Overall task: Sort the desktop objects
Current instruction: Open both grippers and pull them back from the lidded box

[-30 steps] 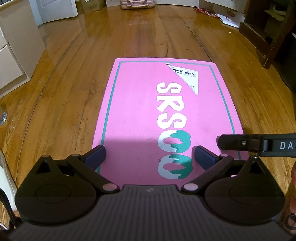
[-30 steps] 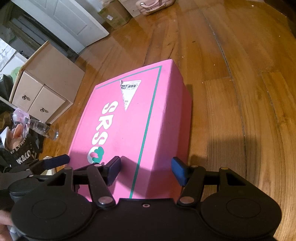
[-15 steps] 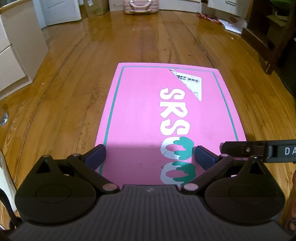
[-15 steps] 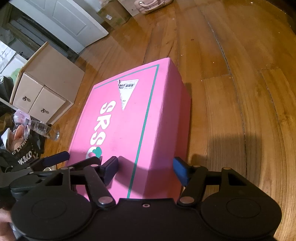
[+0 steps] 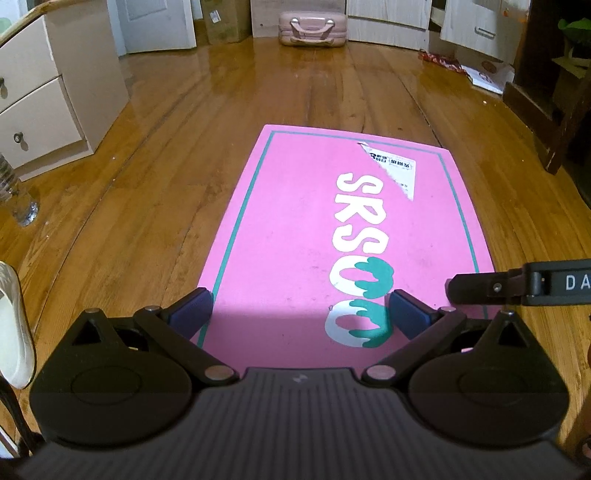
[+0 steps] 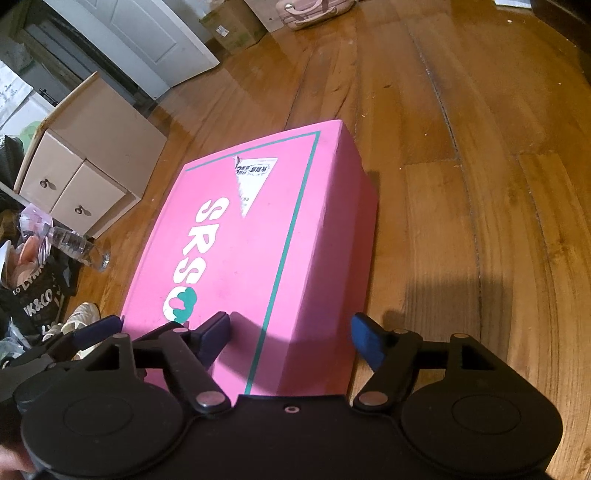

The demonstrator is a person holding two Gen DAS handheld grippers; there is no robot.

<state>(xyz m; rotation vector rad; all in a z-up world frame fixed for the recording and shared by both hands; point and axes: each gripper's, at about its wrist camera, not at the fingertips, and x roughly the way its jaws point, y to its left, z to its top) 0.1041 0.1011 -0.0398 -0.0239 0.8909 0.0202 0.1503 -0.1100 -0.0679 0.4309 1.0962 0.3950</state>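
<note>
A large pink box (image 5: 295, 229) with white "SRS" lettering and a teal border lies flat on the wooden floor. My left gripper (image 5: 301, 317) hangs open over the box's near end, its blue pads (image 5: 192, 314) wide apart and holding nothing. The right gripper's black finger (image 5: 517, 282) reaches in from the right. In the right wrist view the same box (image 6: 251, 251) fills the middle. My right gripper (image 6: 290, 336) straddles the box's near right edge; its jaws have just been opening and the pads do not press on the box.
A beige drawer cabinet (image 6: 85, 173) stands to the left. Beside it lie a plastic bottle (image 6: 74, 243), a black printed bag (image 6: 37, 306) and a white shoe (image 6: 81, 317). A pink suitcase (image 5: 314, 27) sits at the far wall and dark furniture (image 5: 554, 92) to the right.
The right gripper's jaws have spread wider around the box's right edge. The left wrist view has tipped upward, showing more of the far room. The box has not moved.
</note>
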